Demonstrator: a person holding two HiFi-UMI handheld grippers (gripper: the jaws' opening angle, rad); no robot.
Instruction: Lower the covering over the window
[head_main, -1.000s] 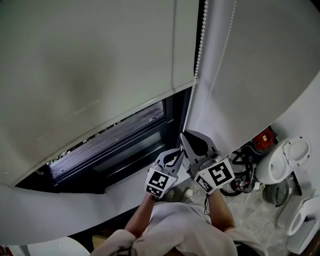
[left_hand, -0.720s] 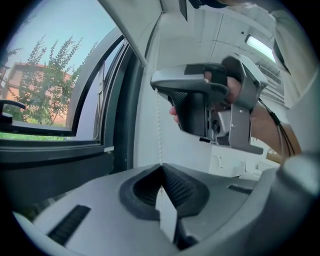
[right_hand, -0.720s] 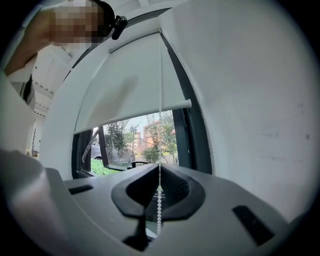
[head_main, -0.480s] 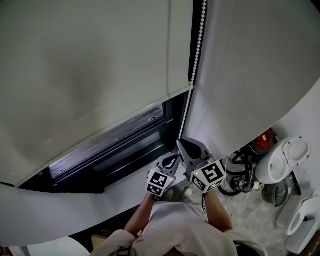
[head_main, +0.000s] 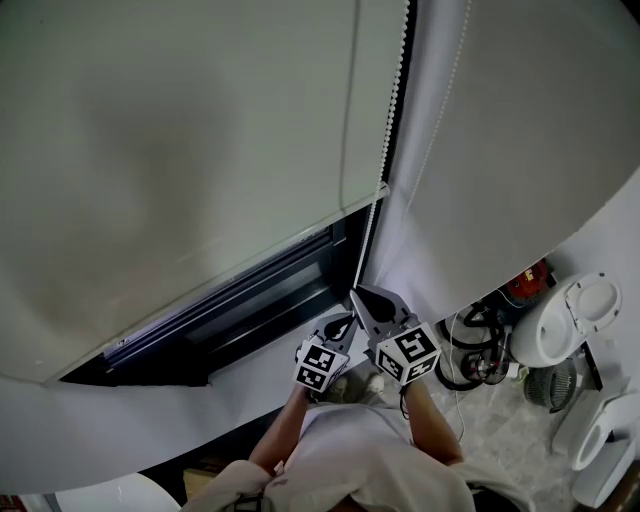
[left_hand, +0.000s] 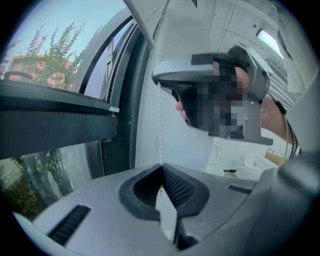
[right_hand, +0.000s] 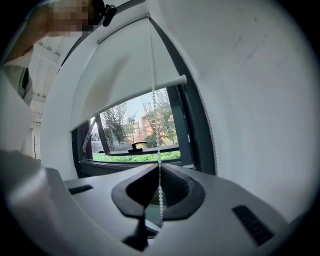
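A pale roller blind (head_main: 170, 150) hangs over most of the dark-framed window (head_main: 250, 300); its bottom bar (right_hand: 145, 90) leaves a strip of glass bare. A white bead chain (head_main: 392, 120) drops along the blind's right edge to both grippers. My right gripper (head_main: 353, 294) is shut on the chain (right_hand: 154, 105), which passes between its jaws (right_hand: 159, 166). Just below it, my left gripper (head_main: 344, 320) is shut on the same chain (left_hand: 160, 125) at its tips (left_hand: 161, 166). In the left gripper view the right gripper (left_hand: 200, 70) sits directly above.
A white wall panel (head_main: 500, 150) stands right of the chain. On the floor at the right are white fixtures (head_main: 580, 310), a red object (head_main: 527, 275), coiled cables (head_main: 475, 355) and a small fan (head_main: 555, 385). A window handle (right_hand: 136, 146) shows on the lower frame.
Both grippers have come down together, still shut on the bead chain. The blind's bottom edge has dropped, and less of the window glass shows.
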